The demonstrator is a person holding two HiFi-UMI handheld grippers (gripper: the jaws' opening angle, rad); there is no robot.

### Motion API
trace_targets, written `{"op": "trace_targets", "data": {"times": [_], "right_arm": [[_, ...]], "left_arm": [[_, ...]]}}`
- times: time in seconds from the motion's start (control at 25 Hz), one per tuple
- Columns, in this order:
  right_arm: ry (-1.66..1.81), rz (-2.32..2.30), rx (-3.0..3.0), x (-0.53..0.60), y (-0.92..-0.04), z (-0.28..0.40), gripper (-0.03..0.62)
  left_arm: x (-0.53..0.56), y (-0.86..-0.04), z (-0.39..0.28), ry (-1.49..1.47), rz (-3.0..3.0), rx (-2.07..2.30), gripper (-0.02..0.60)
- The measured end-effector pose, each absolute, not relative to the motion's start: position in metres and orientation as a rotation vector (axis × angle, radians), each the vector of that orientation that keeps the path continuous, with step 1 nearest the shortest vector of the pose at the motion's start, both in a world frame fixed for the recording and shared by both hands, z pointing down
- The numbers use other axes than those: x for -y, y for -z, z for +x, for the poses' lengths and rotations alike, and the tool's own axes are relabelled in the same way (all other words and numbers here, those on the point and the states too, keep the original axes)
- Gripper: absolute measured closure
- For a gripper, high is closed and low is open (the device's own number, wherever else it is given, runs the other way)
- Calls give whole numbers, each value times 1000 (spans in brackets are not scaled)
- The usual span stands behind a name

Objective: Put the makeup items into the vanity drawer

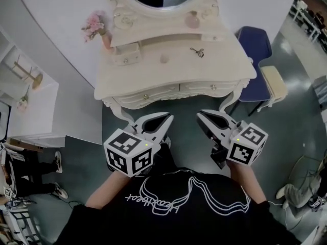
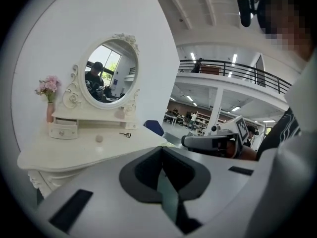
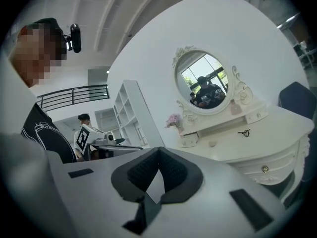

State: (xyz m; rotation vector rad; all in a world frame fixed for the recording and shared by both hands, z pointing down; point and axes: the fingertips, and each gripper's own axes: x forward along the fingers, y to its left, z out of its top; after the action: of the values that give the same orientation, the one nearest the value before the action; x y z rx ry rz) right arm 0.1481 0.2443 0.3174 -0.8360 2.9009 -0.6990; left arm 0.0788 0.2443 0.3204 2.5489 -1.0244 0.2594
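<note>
A cream vanity table (image 1: 122,78) with an oval mirror stands ahead of me, and both of its front drawers (image 1: 213,87) are closed. On its top lie a small round beige item (image 1: 164,58) and a small black item (image 1: 197,51); a pinkish bottle (image 1: 192,20) stands on the shelf by the mirror. My left gripper (image 1: 168,119) and right gripper (image 1: 201,115) hover side by side just short of the table's front edge, both shut and empty. The left gripper view shows its tips (image 2: 161,150) meeting, as does the right gripper view (image 3: 159,150).
Pink flowers in a vase (image 1: 94,24) and a small drawer box (image 1: 126,54) sit at the tabletop's left. A blue chair (image 1: 255,42) and a cream stool (image 1: 273,83) stand to the right. A white shelf unit (image 1: 25,86) is at left, with a person's legs (image 1: 30,172) below it.
</note>
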Motion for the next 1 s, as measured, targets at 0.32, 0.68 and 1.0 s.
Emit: {"op": "trace_targets", "data": {"times": [0.32,0.68,1.0], "right_arm": [[823,-876,-2865,-109,-325,100,588],[877,-937,-2875,-1,-333,62,588],[897,-997,-2882,40,-336,48,588]], "left_arm": [[-108,-328,25,-291,2478,992,577],[0,-340,-22,-292,2435,953,577],[44,-342,-41,-290,2440,918,577]]}}
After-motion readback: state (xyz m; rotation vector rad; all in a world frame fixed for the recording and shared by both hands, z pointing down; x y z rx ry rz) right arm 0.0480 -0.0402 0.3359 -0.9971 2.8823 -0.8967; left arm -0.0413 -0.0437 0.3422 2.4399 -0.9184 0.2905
